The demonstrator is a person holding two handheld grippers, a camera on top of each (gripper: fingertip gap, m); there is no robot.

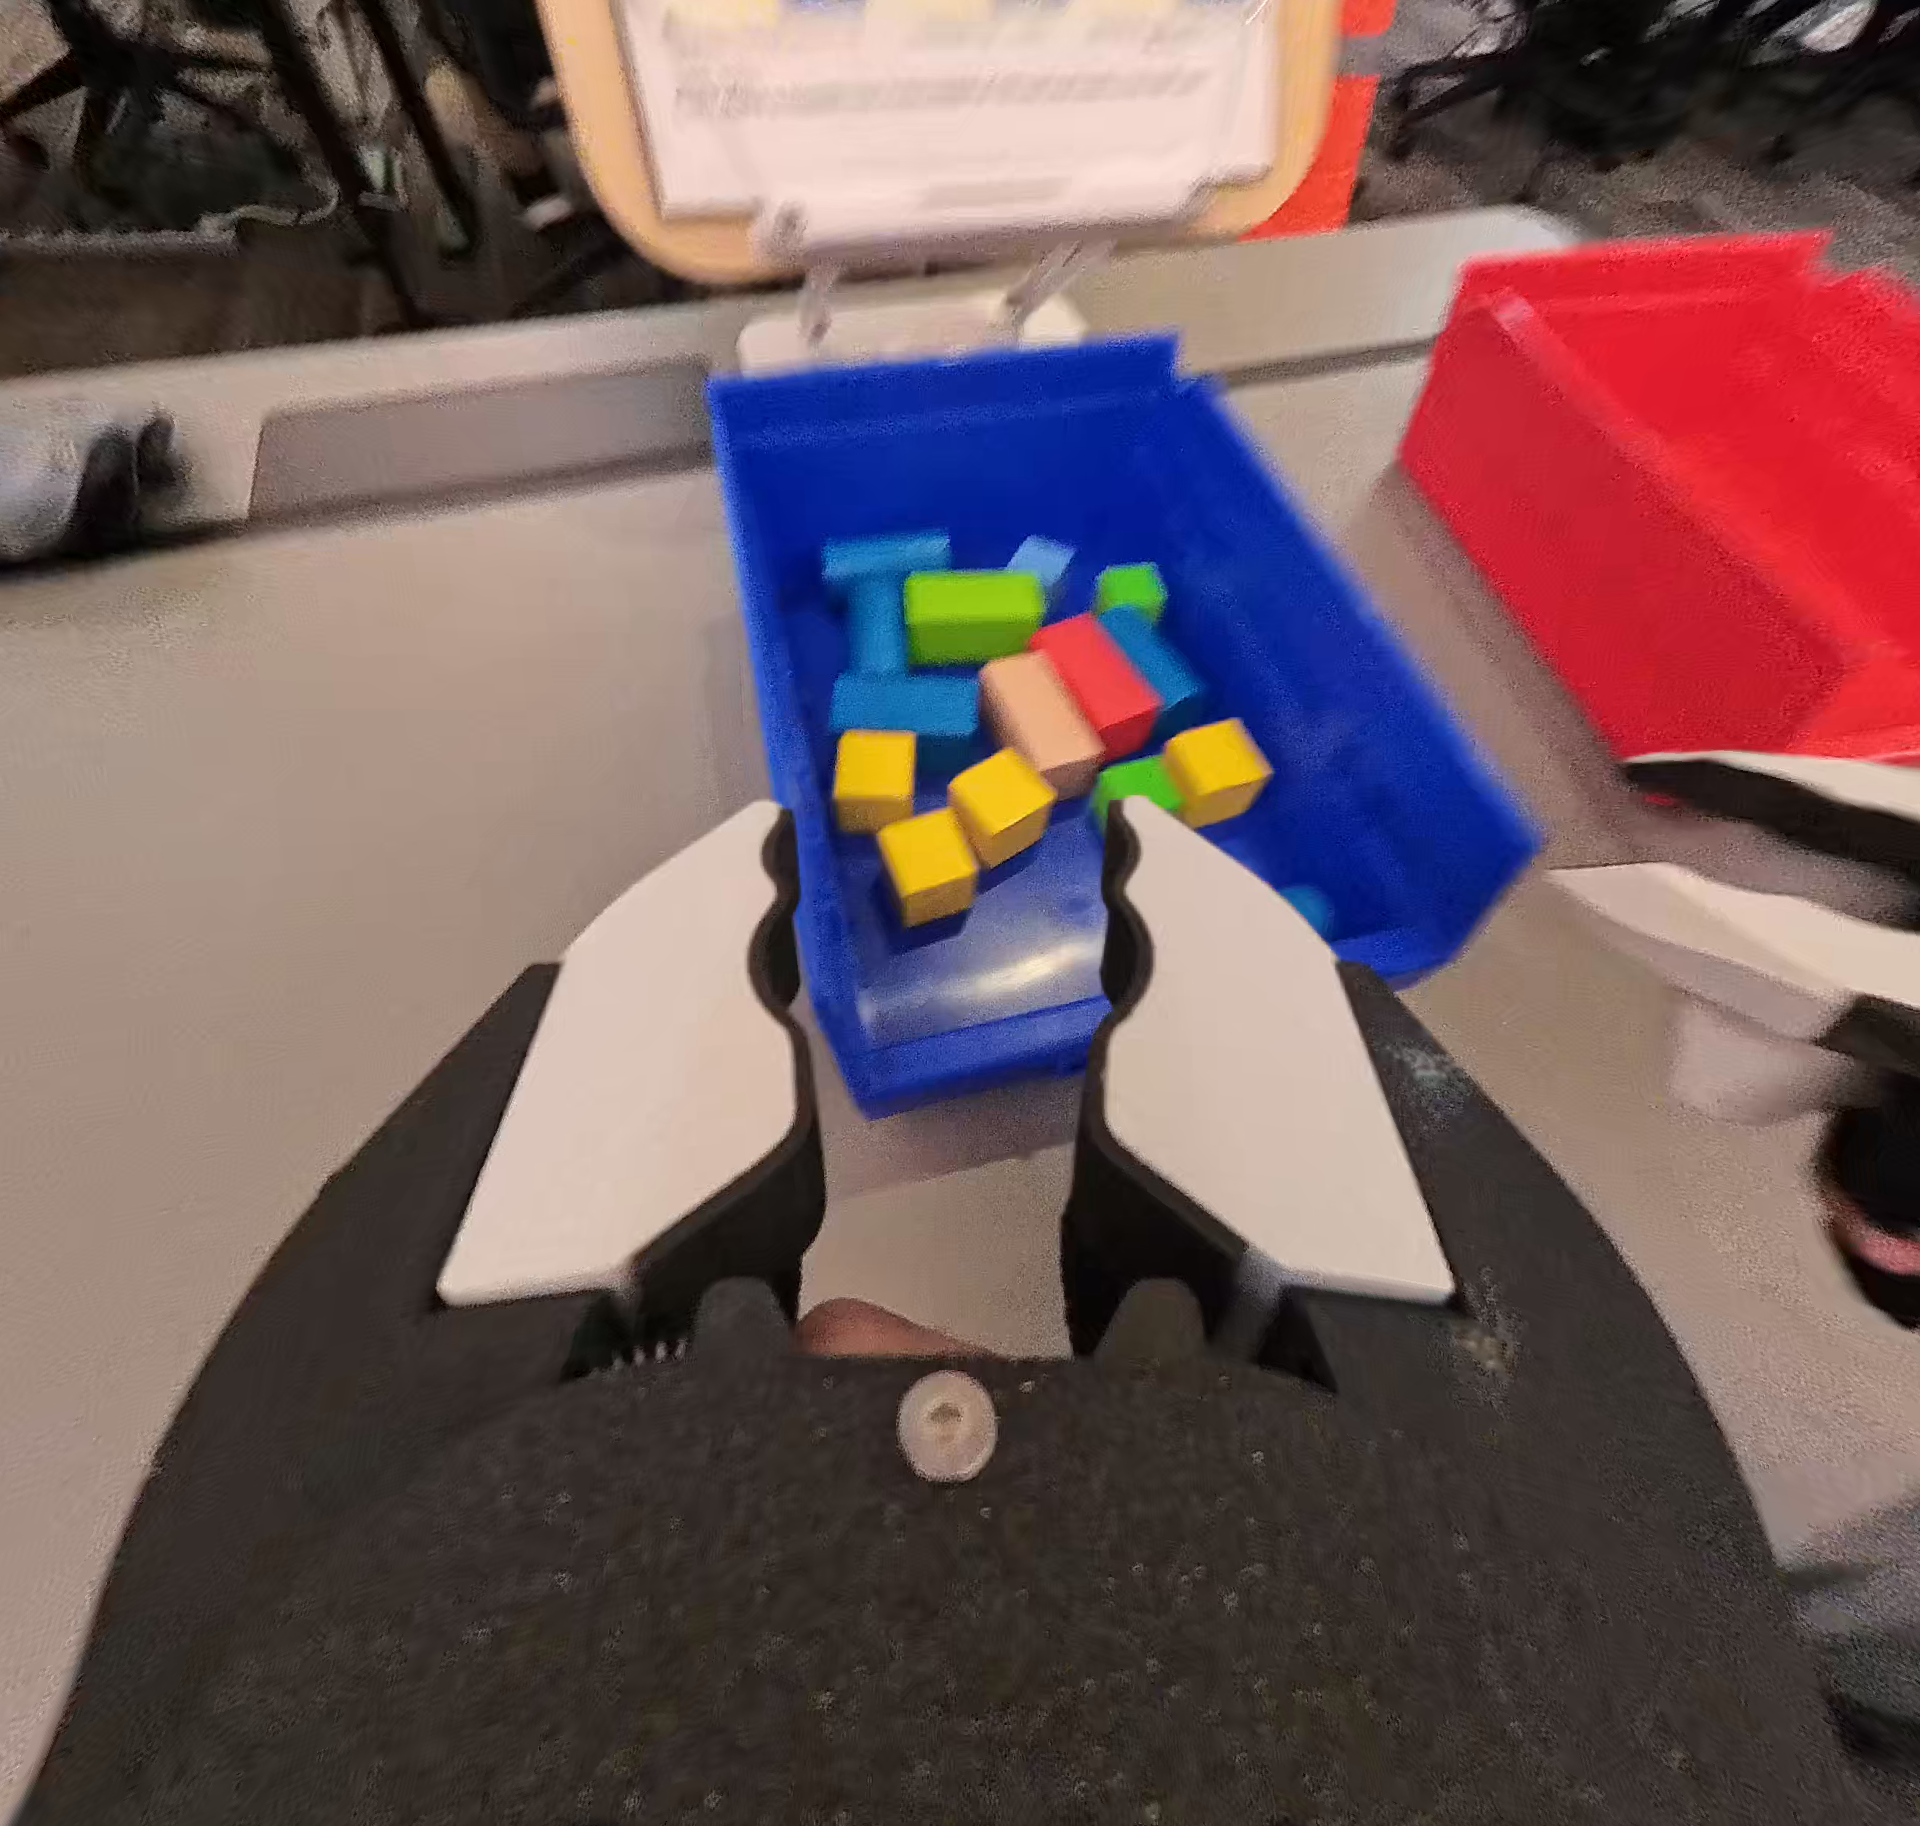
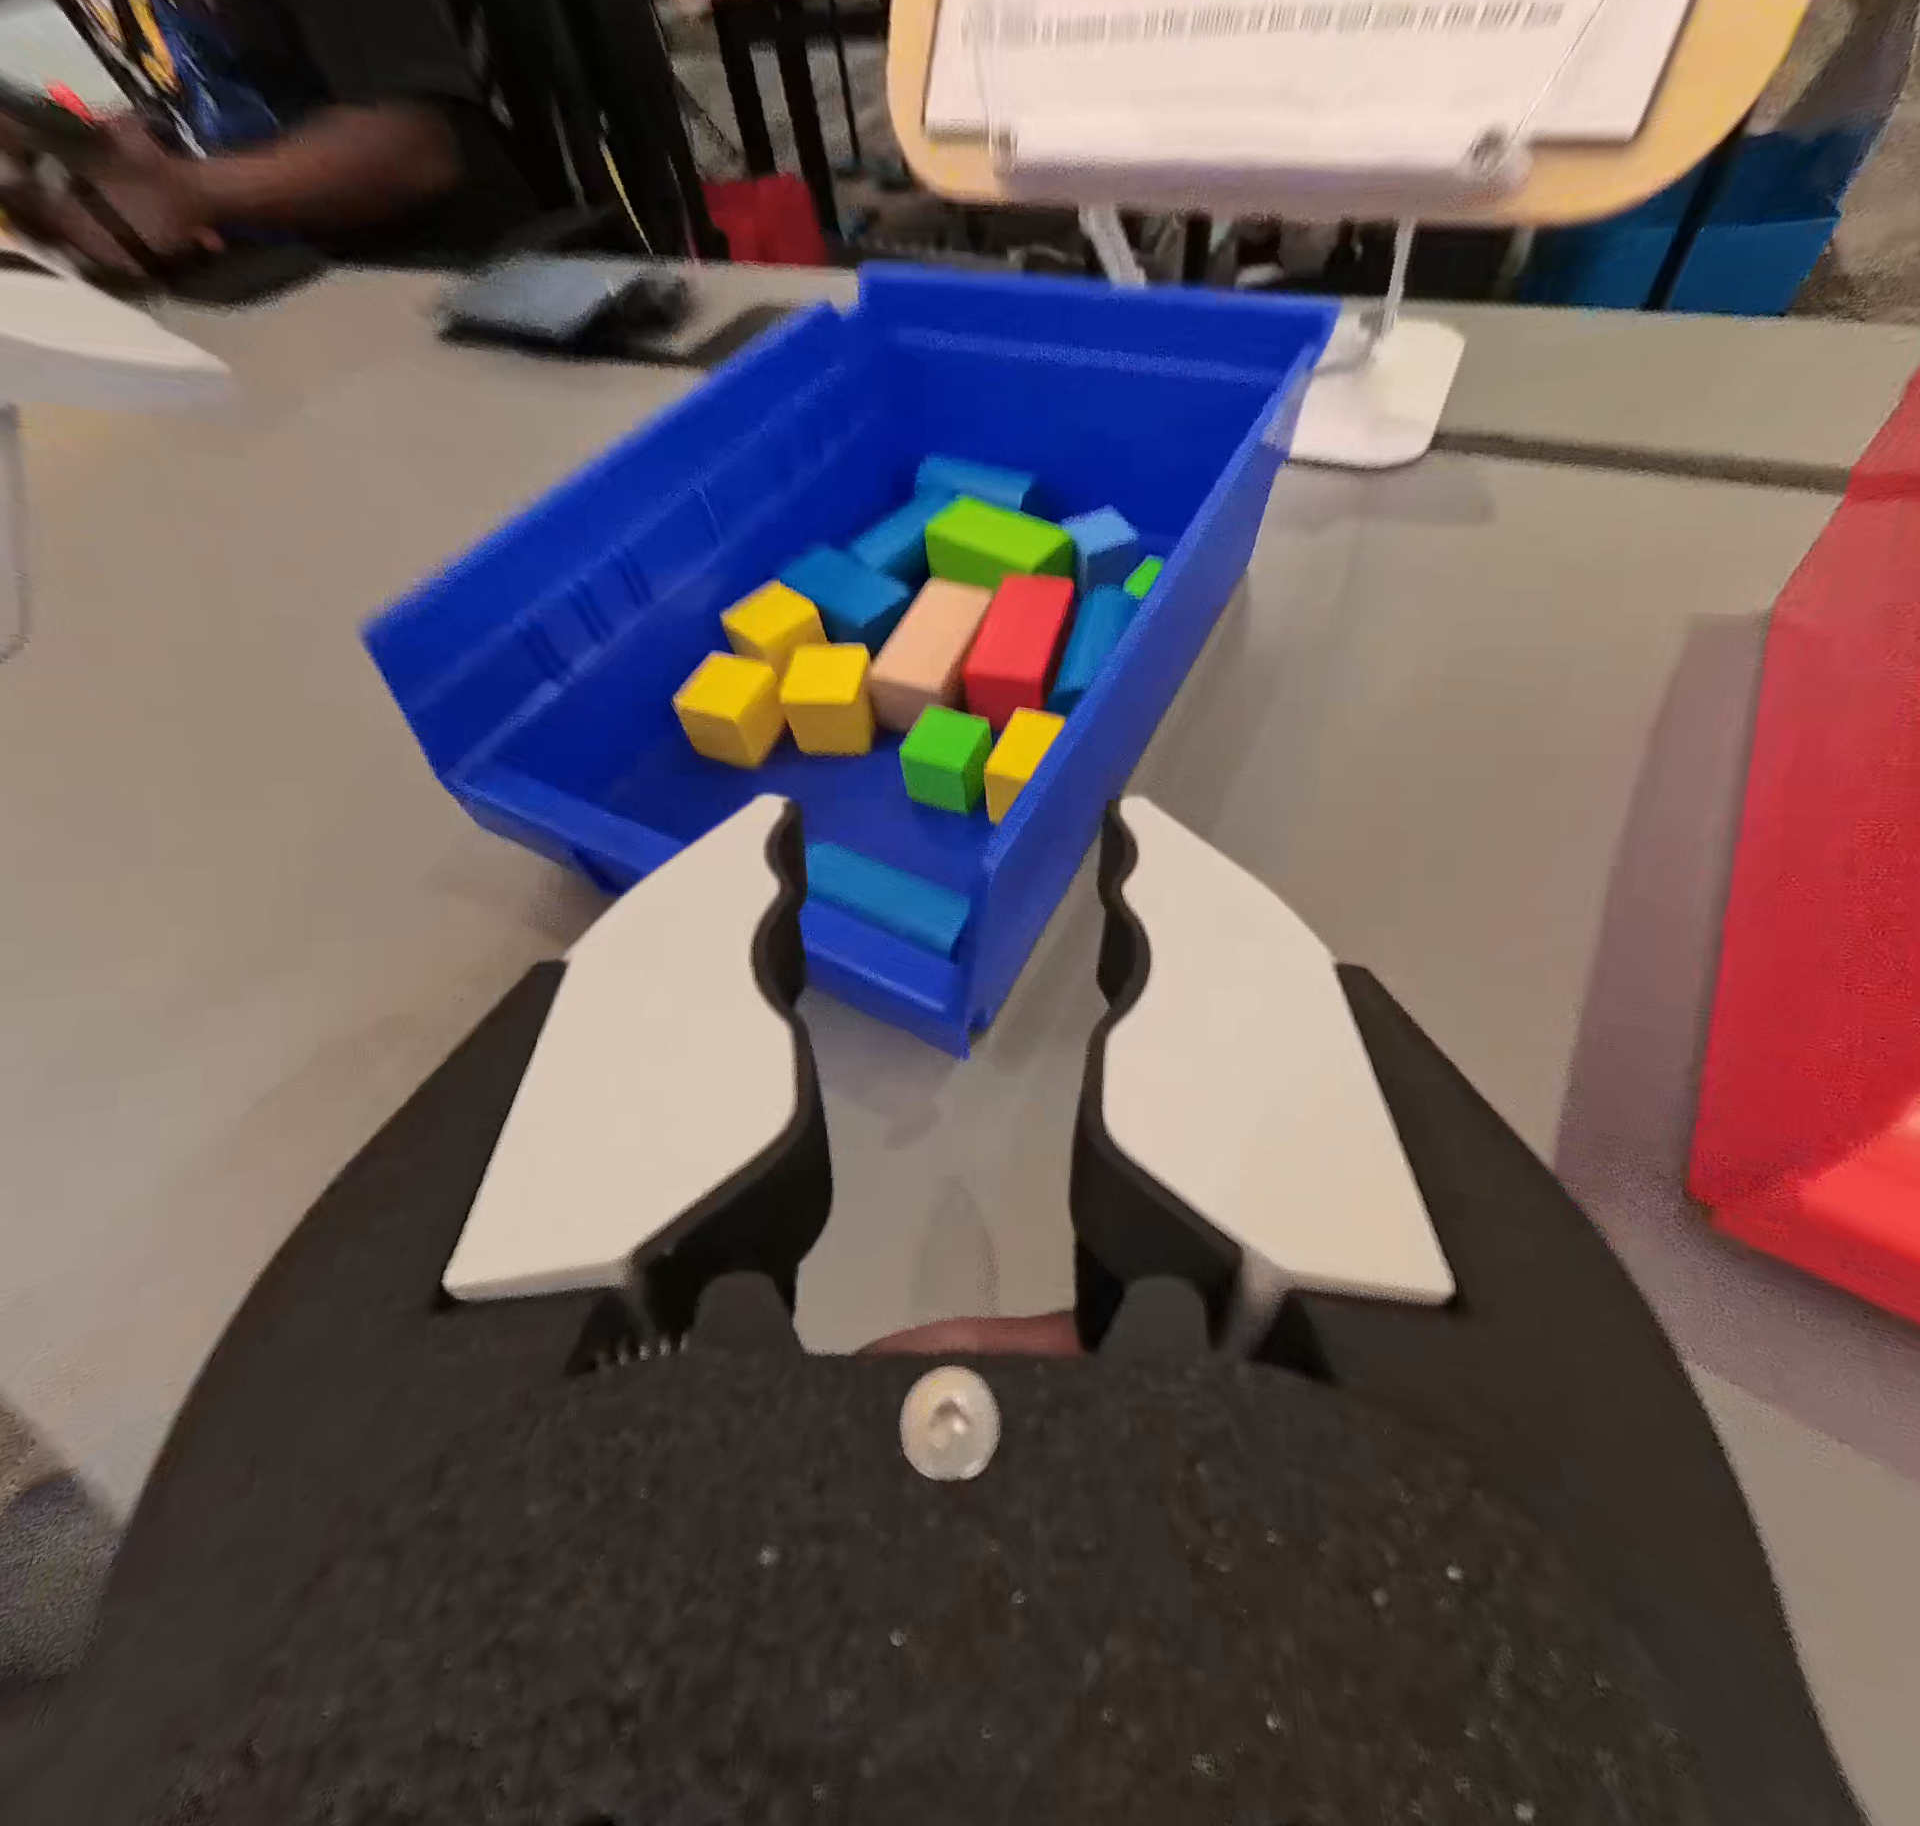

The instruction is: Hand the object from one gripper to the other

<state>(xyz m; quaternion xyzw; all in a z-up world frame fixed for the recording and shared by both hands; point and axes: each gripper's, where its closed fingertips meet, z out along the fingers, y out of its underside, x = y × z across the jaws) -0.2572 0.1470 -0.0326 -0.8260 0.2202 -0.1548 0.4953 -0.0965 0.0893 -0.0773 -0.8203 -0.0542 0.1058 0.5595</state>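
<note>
A: What sits nearest?

B: The left claw (image 1: 948, 820), its white wedge fingers with wavy black pads spread wide, nothing between them. The right claw (image 2: 951, 815) is the same: gaping and empty.

A: And beyond the tips?

B: A smooth grey counter (image 1: 364, 841), then a glossy blue plastic bin (image 1: 1351, 737) with a low front lip. Both claws hover just short of it.

A: Where are the blocks?

B: All inside the bin: matte, painted blocks. Yellow cubes (image 2: 826, 696) lie toward the front, a green cube (image 2: 943, 758) beside them, a tan bar (image 2: 928, 649) and red bar (image 2: 1018, 646) touching side by side, a green bar (image 2: 997, 540) and blue pieces behind. One blue bar (image 2: 883, 893) rests against the front lip.

A: Farther back?

B: A red bin (image 1: 1683, 488) to the right, well apart, and a rounded wooden board (image 2: 1351, 62) carrying a sheet on a white stand.
</note>
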